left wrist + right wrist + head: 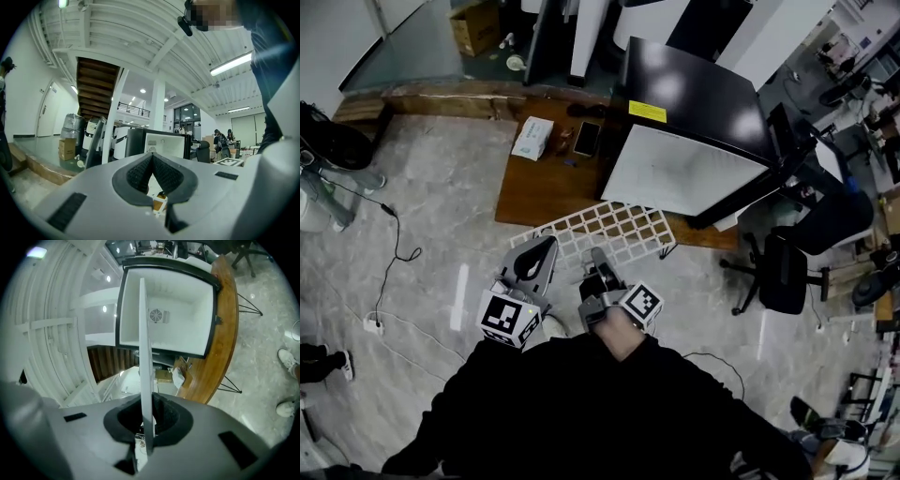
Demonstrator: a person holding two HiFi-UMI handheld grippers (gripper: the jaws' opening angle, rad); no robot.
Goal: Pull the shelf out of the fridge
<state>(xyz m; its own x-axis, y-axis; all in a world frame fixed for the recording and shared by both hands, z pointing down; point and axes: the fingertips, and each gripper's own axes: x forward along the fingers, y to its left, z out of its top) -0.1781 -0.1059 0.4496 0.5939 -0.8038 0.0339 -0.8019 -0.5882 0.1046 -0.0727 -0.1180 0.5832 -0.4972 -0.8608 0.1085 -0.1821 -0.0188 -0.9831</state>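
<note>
The white wire-grid shelf (609, 232) is outside the fridge (689, 127) and hangs over the floor in front of the wooden platform (534, 187). My right gripper (599, 270) is shut on the shelf's near edge. In the right gripper view the shelf (145, 348) runs edge-on as a thin white strip between the pads of the right gripper (147, 417), with the fridge's open white interior (178, 315) beyond it. My left gripper (534, 264) hovers beside the shelf's left corner. The left gripper (152, 164) has its pads together and holds nothing.
A tissue box (532, 138) and a phone (587, 138) lie on the wooden platform left of the fridge. A black office chair (783, 270) stands to the right. A cable (394, 253) trails over the marble floor on the left. The person's shoes (287, 362) show near the platform.
</note>
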